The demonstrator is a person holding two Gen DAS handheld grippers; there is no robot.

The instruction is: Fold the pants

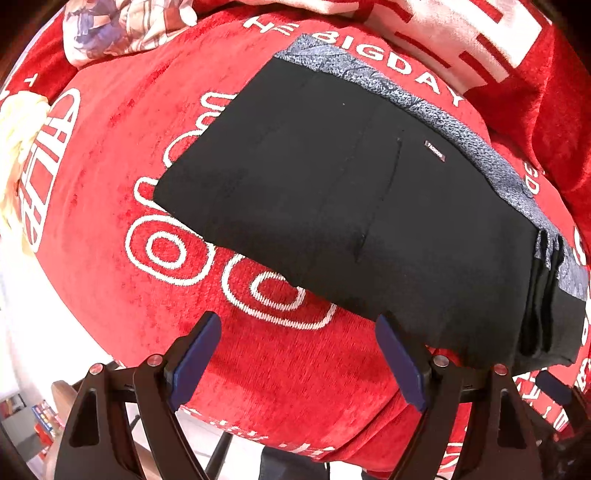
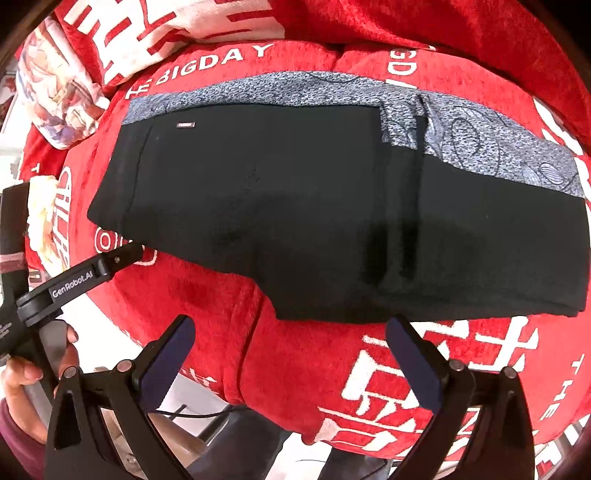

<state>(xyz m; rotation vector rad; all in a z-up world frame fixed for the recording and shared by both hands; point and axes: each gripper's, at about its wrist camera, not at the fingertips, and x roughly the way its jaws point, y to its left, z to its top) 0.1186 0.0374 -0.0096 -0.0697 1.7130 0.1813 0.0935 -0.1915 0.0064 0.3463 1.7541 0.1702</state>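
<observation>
- Red plush cloth (image 1: 110, 155) with white printed lettering and ring patterns covers the whole work surface, bright even light on it.
- Second red-and-white patterned cloth (image 1: 461, 33) bunched at the far edge.
- Pale floral fabric (image 1: 122, 26) crumpled at the far corner, touching the red cloth.
- Pale floor (image 1: 11, 332) visible below the surface edge, washed out.
- Wooden furniture piece (image 1: 62, 391) low beside the surface; small coloured items (image 1: 42, 415) near it, too blurred to tell.

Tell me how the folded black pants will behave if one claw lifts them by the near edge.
The pants are probably floppy: soft cloth in stacked layers, so the far part would sag and unfold. They likely won't slide easily, since the red blanket beneath looks plush.
</observation>
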